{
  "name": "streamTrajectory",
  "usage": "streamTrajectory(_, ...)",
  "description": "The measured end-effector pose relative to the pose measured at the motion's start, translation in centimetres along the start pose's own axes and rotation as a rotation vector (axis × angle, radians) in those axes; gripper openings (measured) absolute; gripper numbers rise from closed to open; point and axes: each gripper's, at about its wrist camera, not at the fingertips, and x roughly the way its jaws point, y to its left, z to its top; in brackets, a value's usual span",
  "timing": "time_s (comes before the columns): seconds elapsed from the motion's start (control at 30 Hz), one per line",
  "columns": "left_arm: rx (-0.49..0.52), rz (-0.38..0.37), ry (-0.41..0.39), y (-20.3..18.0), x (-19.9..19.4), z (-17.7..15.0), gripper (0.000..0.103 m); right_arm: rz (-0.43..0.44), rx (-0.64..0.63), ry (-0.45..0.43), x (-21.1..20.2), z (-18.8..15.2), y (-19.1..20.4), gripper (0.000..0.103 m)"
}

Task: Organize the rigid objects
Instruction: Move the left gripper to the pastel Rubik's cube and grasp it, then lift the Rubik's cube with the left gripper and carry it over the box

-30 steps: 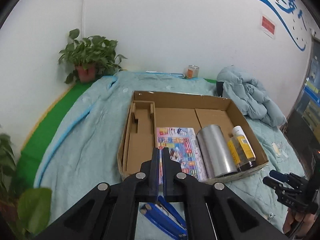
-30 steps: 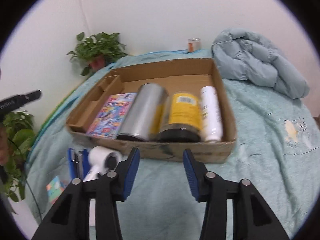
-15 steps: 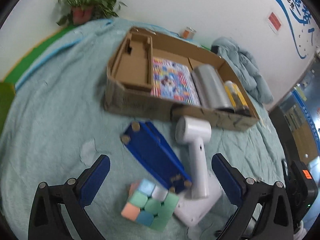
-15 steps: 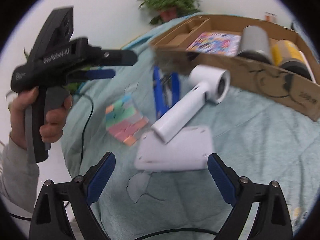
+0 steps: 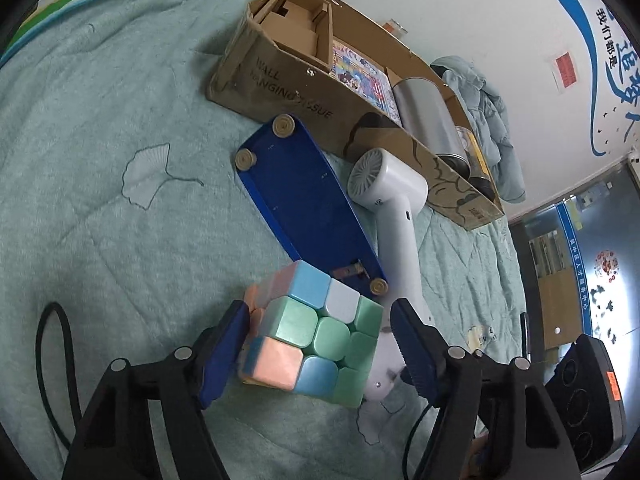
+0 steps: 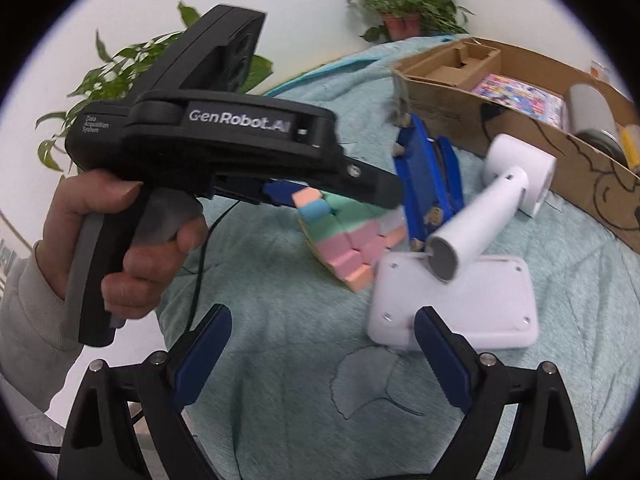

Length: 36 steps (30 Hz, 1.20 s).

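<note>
two grippers sit low over a pale teal quilted blanket (image 5: 100,140) with leaf outlines stitched into it; it covers the whole work surface. your left gripper (image 5: 320,344) has the pastel puzzle cube (image 5: 316,336) between its blue pads, and its jaws are closing; the left pad looks to be against the cube, the right pad stands just off it. your left hand (image 6: 120,248) grips its black handle, a pale sleeve at the wrist. your right gripper (image 6: 320,356) stands wide apart over bare blanket, its right finger just in front of a white flat base (image 6: 472,300).

just beyond the cube lies a blue stand (image 5: 304,196) on its side, and beside it a white hair dryer (image 5: 392,200), its handle resting over the white base. behind them a cardboard box (image 5: 288,84) holds a colourful book (image 5: 360,76) and a silver cylinder (image 5: 428,112). a white wall backs the scene, with blue lettering on one side, a potted plant (image 6: 404,4) against it and a bundled pale blue blanket (image 5: 488,104) past the box.
</note>
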Motion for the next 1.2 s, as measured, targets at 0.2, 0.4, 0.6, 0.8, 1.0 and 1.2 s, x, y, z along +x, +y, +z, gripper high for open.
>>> streamTrajectory(0.2, -0.049, -0.104, 0.052, -0.3, 0.3, -1.7, 0.070, -0.004, 0.018, 0.001, 0.1, 0.0, -0.4, 0.092)
streamTrajectory(0.4, -0.098, -0.136, 0.041, 0.4, -0.5, -1.6, 0.070, -0.004, 0.051, 0.000, 0.7, 0.2, -1.0, 0.074)
streamTrajectory(0.6, -0.129, -0.123, 0.022, 1.3, -0.9, -1.7, 0.061, -0.023, 0.042, 0.023, 1.6, 1.1, -0.8, 0.063)
streamTrajectory(0.8, -0.109, -0.041, 0.018, 0.4, -1.0, -2.4, 0.061, -0.041, 0.045, 0.040, 2.1, 0.6, -0.2, 0.061)
streamTrajectory(1.0, -0.112, -0.060, 0.049, 1.1, -1.4, -2.9, 0.063, -0.017, 0.079, 0.045, 2.3, 0.5, -0.7, 0.062)
streamTrajectory(1.2, -0.185, -0.060, 0.050, 3.4, -2.1, -2.3, 0.070, -0.045, 0.046, 0.071, 2.8, 0.3, 0.0, 0.062)
